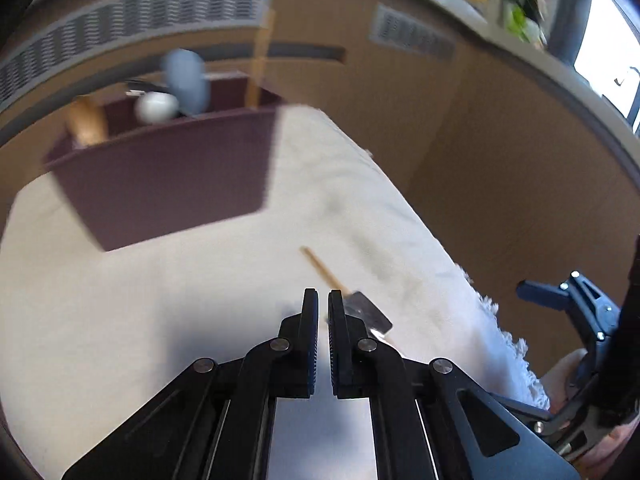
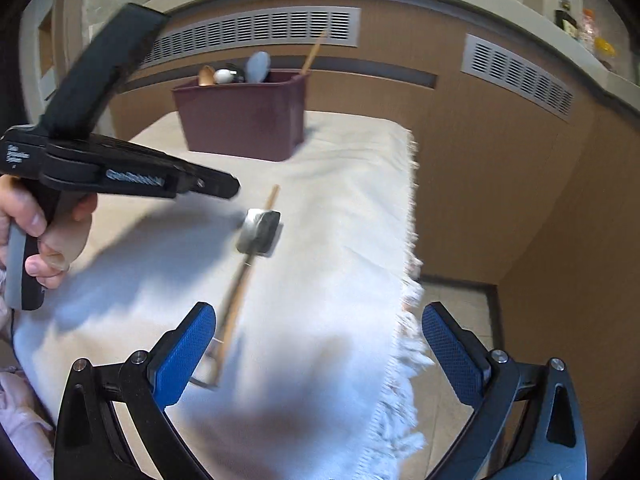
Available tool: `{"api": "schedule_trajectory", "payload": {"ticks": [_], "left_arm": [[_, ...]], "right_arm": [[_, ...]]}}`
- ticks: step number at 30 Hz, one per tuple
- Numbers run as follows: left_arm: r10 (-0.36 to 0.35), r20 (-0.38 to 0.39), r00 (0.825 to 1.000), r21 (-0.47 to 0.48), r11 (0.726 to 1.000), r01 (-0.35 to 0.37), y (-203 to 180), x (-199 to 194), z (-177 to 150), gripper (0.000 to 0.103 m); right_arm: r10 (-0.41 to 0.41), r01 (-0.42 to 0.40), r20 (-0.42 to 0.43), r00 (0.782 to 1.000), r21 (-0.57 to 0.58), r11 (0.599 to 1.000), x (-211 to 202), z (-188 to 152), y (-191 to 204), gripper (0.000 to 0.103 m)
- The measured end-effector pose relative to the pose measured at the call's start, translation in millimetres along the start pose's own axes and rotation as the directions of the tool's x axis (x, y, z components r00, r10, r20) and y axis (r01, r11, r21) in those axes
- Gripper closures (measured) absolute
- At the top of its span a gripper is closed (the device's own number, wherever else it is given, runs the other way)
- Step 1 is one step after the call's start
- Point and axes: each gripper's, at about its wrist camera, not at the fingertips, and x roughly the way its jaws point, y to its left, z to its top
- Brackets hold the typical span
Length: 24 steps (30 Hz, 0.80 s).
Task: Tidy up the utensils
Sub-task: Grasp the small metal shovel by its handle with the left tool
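A dark maroon bin [image 1: 172, 176] stands on the white cloth at the far end and holds several utensils, among them a pale blue spatula [image 1: 188, 80] and wooden handles; it also shows in the right wrist view [image 2: 244, 120]. A wooden-handled utensil with a dark square head [image 2: 259, 232] lies on the cloth [image 2: 320, 280], crossed with a second long wooden-handled utensil [image 2: 236, 304]. My left gripper [image 1: 323, 300] is shut and empty, just left of the head [image 1: 366, 312]. My right gripper [image 2: 316, 344] is open and empty above the cloth's near right edge.
The cloth's fringed right edge [image 2: 404, 320] drops off to a tiled floor. Wood-panelled cabinets with vent grilles [image 2: 256, 32] stand behind the table. A ledge with small items [image 1: 520, 4] runs along the upper right.
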Motion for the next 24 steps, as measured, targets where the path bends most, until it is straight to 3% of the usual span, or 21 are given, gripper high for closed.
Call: {"api": "schedule_trajectory", "payload": {"ticks": [3, 5, 9, 11, 13, 15, 17, 21, 23, 24], "left_arm": [[0.013, -0.018, 1.0, -0.008, 1.0, -0.013, 13, -14, -7, 0.096], [-0.002, -0.071, 0.997, -0.024, 1.0, 0.0, 14, -13, -12, 0.095], [-0.089, -0.16, 0.983, -0.125, 0.99, 0.07, 14, 11, -20, 0.067], [-0.099, -0.172, 0.98, -0.151, 0.986, 0.073, 11, 22, -18, 0.066], [-0.066, -0.172, 0.983, -0.17, 0.985, 0.036, 13, 27, -16, 0.066], [-0.023, -0.161, 0.987, -0.193, 0.981, -0.009, 18, 24, -13, 0.064], [0.005, -0.144, 0.989, -0.204, 0.978, -0.034, 25, 17, -14, 0.056], [0.048, -0.114, 0.992, -0.226, 0.971, -0.073, 43, -2, -21, 0.048], [0.056, -0.11, 0.992, -0.249, 0.965, -0.083, 52, -6, -22, 0.048], [0.057, -0.11, 0.992, -0.258, 0.963, -0.084, 55, -7, -23, 0.048]], "right_arm": [[0.058, -0.058, -0.032, 0.998, -0.023, 0.998, 13, 16, 11, 0.009], [0.066, -0.069, -0.058, 0.996, -0.037, 0.997, 21, 21, 16, 0.024], [0.032, -0.036, -0.066, 0.997, -0.064, 0.997, 20, 19, 20, 0.025], [-0.007, 0.003, -0.065, 0.998, -0.068, 0.998, 16, 15, 17, 0.025], [-0.034, 0.029, -0.066, 0.997, -0.075, 0.997, 15, 13, 14, 0.025], [0.011, -0.016, -0.079, 0.997, -0.068, 0.998, 14, 11, 16, 0.03], [0.092, -0.098, -0.099, 0.991, -0.059, 0.993, 18, 9, 22, 0.041], [0.152, -0.158, -0.133, 0.979, -0.036, 0.987, 36, 9, 36, 0.045], [0.235, -0.236, -0.172, 0.957, 0.014, 0.972, 46, 9, 43, 0.043], [0.299, -0.298, -0.191, 0.935, 0.031, 0.954, 49, 9, 49, 0.043]]}}
